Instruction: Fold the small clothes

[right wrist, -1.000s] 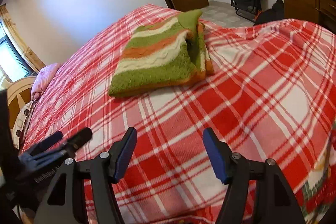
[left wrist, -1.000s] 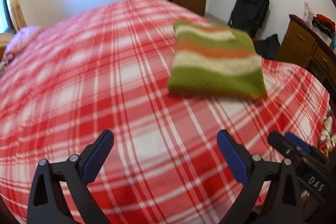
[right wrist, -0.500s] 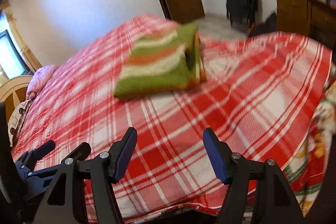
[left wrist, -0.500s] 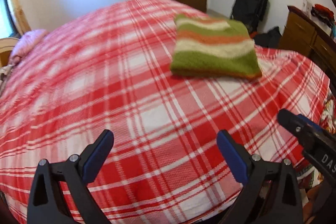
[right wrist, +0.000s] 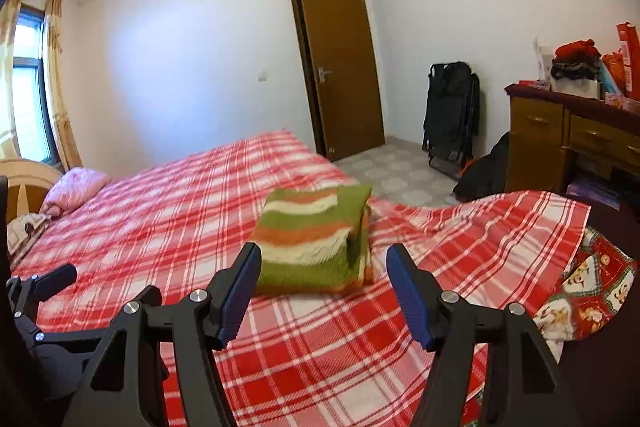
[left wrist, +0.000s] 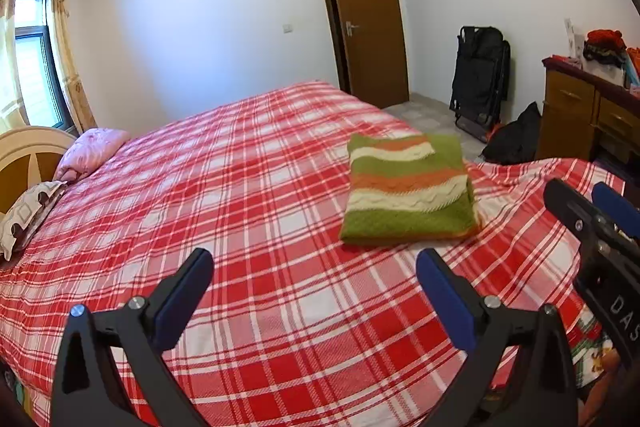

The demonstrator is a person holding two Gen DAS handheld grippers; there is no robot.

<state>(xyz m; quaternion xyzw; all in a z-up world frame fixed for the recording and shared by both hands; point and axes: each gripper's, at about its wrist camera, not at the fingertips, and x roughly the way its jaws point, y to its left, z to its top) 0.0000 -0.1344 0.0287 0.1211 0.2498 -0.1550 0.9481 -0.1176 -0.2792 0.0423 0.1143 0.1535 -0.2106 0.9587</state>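
Folded knit sweater, striped green, cream and orange, is lying flat. It is resting on the plaid bed, near its right edge.

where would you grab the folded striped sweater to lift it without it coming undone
Grip the folded sweater at its near green edge, coming in low from this side. In the right wrist view the loose layers open on its right side, so pinching the whole stack at the near edge should keep it together.

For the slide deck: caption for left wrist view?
Open left gripper above plaid bedspread, folded striped sweater lying ahead.
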